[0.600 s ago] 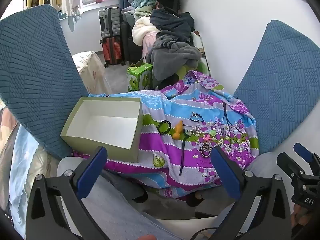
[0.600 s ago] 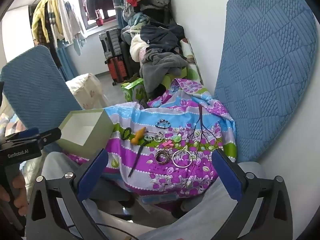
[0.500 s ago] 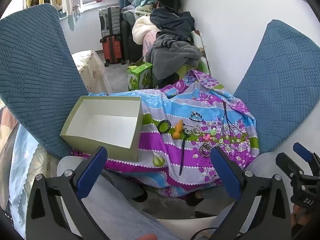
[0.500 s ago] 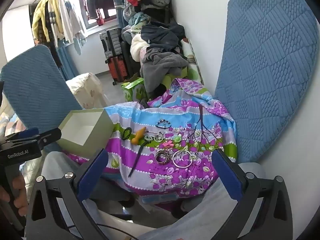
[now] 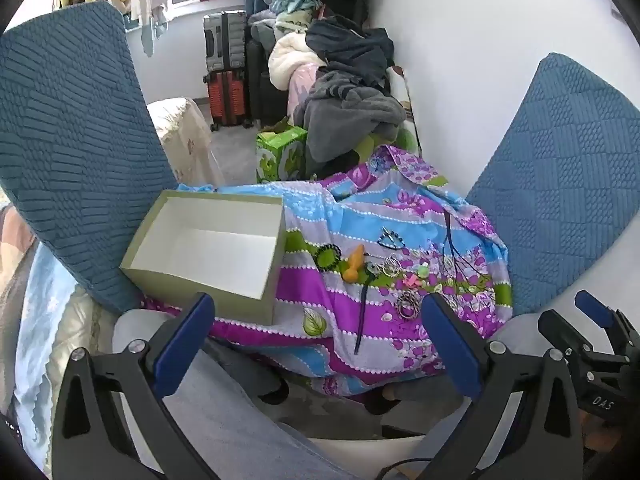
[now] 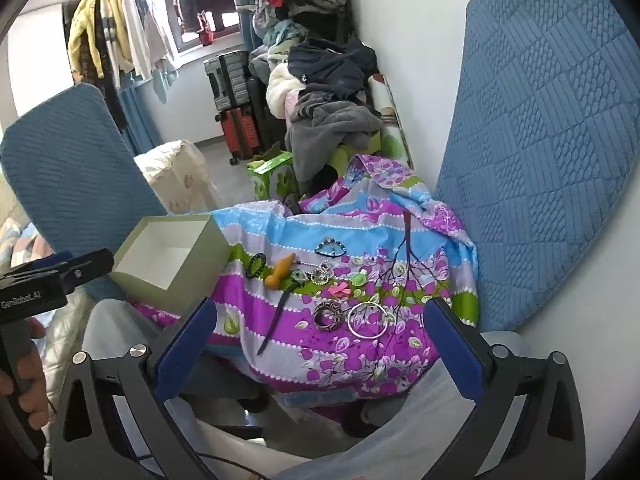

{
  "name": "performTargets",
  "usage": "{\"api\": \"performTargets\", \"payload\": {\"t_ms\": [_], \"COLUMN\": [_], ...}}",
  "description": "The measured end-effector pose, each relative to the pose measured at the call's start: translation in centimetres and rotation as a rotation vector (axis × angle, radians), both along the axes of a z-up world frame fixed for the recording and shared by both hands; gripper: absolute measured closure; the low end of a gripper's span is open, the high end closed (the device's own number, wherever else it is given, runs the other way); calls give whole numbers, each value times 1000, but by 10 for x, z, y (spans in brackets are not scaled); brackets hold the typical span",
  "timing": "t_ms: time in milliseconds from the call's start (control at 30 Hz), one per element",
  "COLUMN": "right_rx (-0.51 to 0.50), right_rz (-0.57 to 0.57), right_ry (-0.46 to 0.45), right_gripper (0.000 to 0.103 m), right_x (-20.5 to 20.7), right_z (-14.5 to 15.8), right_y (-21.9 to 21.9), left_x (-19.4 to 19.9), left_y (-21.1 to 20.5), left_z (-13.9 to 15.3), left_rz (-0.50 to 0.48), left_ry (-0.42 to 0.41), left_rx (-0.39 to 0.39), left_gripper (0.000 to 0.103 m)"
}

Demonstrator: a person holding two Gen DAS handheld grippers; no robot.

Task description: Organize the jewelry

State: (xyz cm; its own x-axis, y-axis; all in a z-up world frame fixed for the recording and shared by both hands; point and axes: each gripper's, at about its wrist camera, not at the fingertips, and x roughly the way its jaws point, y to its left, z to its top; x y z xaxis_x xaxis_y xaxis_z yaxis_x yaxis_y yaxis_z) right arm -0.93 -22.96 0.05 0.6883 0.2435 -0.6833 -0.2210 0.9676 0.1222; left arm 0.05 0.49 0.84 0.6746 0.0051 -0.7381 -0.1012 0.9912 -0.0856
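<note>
The jewelry point(image 6: 332, 280) lies in a little bunch on the flowery cloth point(image 6: 360, 220), spread out so each piece is easy to pick. A silver bangle point(image 6: 368, 320) and a dark ring point(image 6: 328, 317) lie nearest (side by side, close together). The open box point(image 5: 208, 248) sits just beside them, empty, likely waiting to be filled. Both tools hang above and well apart from it all: the left tool point(image 5: 316, 344) and the right tool point(image 6: 320, 344) have their jaws wide apart, holding nothing.
</note>
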Motion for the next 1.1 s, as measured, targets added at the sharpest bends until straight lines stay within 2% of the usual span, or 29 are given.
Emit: {"api": "performTargets", "payload": {"t_ms": [1000,1100], "right_rx": [-10,-1], "right_rz": [-5,13], "right_ry": [14,6], "right_gripper": [0,0], "right_x": [2,2], "right_z": [1,0], "right_y": [3,3], "left_x": [0,-3], "left_y": [11,11], "left_z": [6,6], "left_rz": [34,31], "left_ry": [-20,-42], "left_rx": [0,-7], "left_gripper": [1,1]}}
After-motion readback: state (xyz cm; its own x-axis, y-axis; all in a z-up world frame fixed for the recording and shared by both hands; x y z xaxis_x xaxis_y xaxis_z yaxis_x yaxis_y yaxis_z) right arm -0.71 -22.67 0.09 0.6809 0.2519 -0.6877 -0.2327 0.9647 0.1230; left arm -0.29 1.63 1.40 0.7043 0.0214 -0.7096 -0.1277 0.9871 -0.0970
